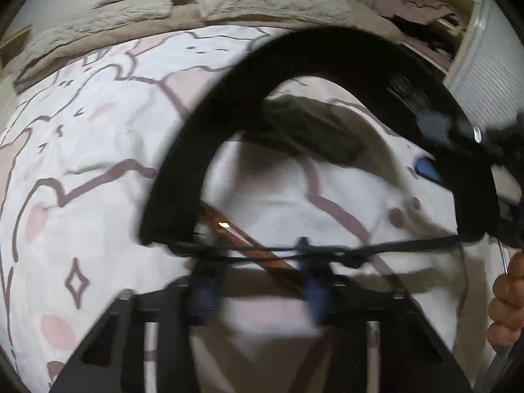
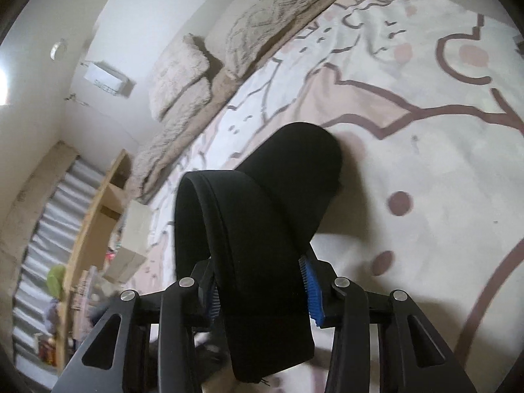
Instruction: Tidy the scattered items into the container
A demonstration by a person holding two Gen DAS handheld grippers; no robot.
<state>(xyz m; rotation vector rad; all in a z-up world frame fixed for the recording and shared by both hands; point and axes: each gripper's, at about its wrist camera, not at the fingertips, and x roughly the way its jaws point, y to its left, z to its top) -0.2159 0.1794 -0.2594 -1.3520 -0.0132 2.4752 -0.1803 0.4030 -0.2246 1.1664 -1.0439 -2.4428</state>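
Note:
A black eye mask with a wide padded band (image 1: 294, 75) arcs over the patterned bed cover (image 1: 82, 163) in the left wrist view. Its thin black strap (image 1: 327, 249) runs across my left gripper (image 1: 258, 294), whose blue pads stand apart; the view is blurred. My right gripper (image 2: 262, 291) is shut on the black band (image 2: 262, 229), which bulges out past its blue pads (image 2: 312, 294). The right gripper also shows at the right edge of the left wrist view (image 1: 458, 137), gripping the band. A brown stick-like item (image 1: 242, 235) lies under the strap. No container is in view.
Beige pillows (image 1: 262, 0) lie at the head of the bed. An open wardrobe with dark clothes (image 1: 422, 16) stands at the far right. In the right wrist view a wooden shelf (image 2: 91, 222) with small items stands beside the bed. A hand (image 1: 507, 301) shows at the right edge.

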